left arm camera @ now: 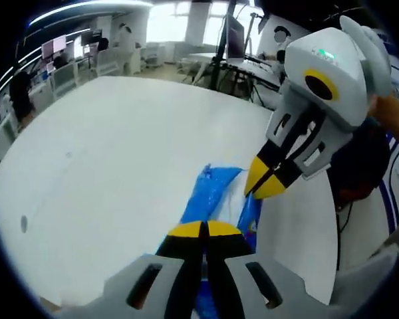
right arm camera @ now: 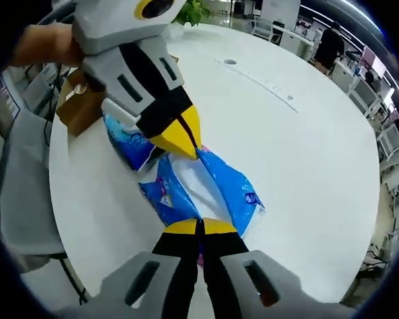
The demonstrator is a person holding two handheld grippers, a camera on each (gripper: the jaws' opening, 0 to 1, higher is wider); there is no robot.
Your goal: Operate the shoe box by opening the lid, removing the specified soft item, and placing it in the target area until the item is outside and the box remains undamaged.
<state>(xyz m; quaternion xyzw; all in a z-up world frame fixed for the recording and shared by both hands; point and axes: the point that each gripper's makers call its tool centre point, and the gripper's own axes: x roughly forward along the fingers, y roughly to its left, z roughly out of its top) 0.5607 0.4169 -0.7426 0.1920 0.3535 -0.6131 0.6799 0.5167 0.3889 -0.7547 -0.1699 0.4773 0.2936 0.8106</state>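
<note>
A: Left gripper point(left arm camera: 204, 229), yellow-tipped black jaws, pressed together with no gap between the tips, pinching the crinkly blue plastic soft pack point(left arm camera: 209, 189) at the near end. Seen again in the right gripper view point(right arm camera: 179, 143), coming in from the upper left, tips closed on the pack's upper edge.

B: Right gripper point(right arm camera: 201, 226), same yellow tips, likewise squeezed together, clamped on the lower end of the blue pack point(right arm camera: 216, 179). In the left gripper view, entering from the upper right point(left arm camera: 265, 181), tips meeting just beside the blue film; actual contact hard to judge there, possibly gripping an edge.

A: Pack location?

B: Out on the round white table point(right arm camera: 319, 146), stretched between the two grippers. Blue film with a paler patch along the middle and small printed marks near one corner. Lying mostly flat, raised slightly at both pinched ends.

A: Box?

B: Brown cardboard shoe box point(right arm camera: 80, 106) at the table's edge, partly hidden behind the left gripper's grey body. Lid state not readable from here. Pack fully outside it, just beside.

A: Anything else?

B: A hand point(right arm camera: 43, 43) gripping the left tool, top left of the right gripper view. Grey sleeve point(right arm camera: 23, 179) along the left edge. Office desks and chairs point(left arm camera: 120, 56) beyond the table.
</note>
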